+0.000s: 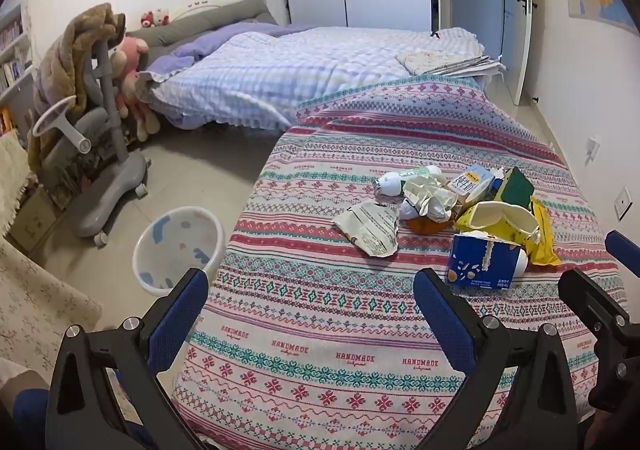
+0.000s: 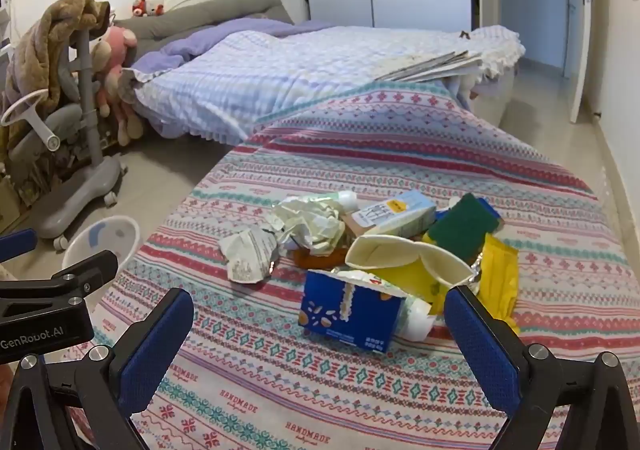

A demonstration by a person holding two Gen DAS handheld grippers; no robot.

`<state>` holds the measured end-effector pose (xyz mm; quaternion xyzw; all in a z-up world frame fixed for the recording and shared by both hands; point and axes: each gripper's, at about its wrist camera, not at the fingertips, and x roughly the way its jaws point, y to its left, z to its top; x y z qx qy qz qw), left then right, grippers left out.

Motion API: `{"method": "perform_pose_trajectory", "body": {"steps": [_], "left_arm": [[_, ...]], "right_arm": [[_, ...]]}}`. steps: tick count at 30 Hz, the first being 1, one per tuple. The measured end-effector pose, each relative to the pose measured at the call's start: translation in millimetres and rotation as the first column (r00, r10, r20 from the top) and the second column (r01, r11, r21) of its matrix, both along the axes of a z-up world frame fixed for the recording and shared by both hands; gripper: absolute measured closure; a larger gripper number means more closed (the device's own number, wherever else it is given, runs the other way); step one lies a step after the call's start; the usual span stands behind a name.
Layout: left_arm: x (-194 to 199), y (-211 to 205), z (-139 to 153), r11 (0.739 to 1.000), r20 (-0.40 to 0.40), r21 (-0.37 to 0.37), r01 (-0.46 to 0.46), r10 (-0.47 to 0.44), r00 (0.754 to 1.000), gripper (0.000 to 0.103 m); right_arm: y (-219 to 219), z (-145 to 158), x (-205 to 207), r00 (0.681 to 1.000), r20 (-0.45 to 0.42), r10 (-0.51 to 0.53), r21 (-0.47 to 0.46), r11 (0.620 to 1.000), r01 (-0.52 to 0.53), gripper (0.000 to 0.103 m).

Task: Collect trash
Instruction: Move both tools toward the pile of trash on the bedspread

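Left wrist view: the left gripper (image 1: 312,314) hangs wide apart and empty over the patterned bedcover (image 1: 320,350), the trash pile (image 1: 452,209) ahead to its right, the blue carton (image 1: 480,266) partly hidden behind its right finger, the white bin (image 1: 178,250) cut off by its left. Right wrist view: the right gripper (image 2: 320,350) gapes empty too, blue carton (image 2: 352,306) just ahead, yellow wrapper (image 2: 498,274) half-hidden behind its right finger.
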<state>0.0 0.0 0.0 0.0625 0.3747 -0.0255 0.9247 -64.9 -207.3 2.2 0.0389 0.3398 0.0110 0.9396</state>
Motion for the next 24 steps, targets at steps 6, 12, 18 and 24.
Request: {"method": "perform_pose_trajectory", "body": {"steps": [6, 12, 18, 24], "left_arm": [[-0.3, 0.4, -0.9, 1.0, -0.011, -0.005, 0.001, -0.001, 1.0, 0.0], [1.2, 0.3, -3.2, 1.0, -0.011, -0.003, 0.0, 0.0, 1.0, 0.0], [1.0, -1.7, -2.5, 1.0, -0.021, -0.001, 0.006, -0.006, 1.0, 0.0], [3.3, -2.8, -6.0, 1.0, -0.038, -0.007, 0.015, -0.015, 0.999, 0.0]], "right_arm": [[9.6, 4.1, 0.3, 0.999, -0.032, 0.0, 0.005, 1.0, 0.0, 0.0], [4.7, -6.5, 3.1, 0.999, -0.046, -0.003, 0.023, 1.0, 0.004, 0.0], [-0.5, -13.8, 3.2, 0.999, -0.046, -0.006, 0.041, 0.999, 0.008, 0.0], [-2.7, -17.3, 3.8, 0.999, -0.051, -0.009, 0.045, 0.999, 0.012, 0.0]]}}
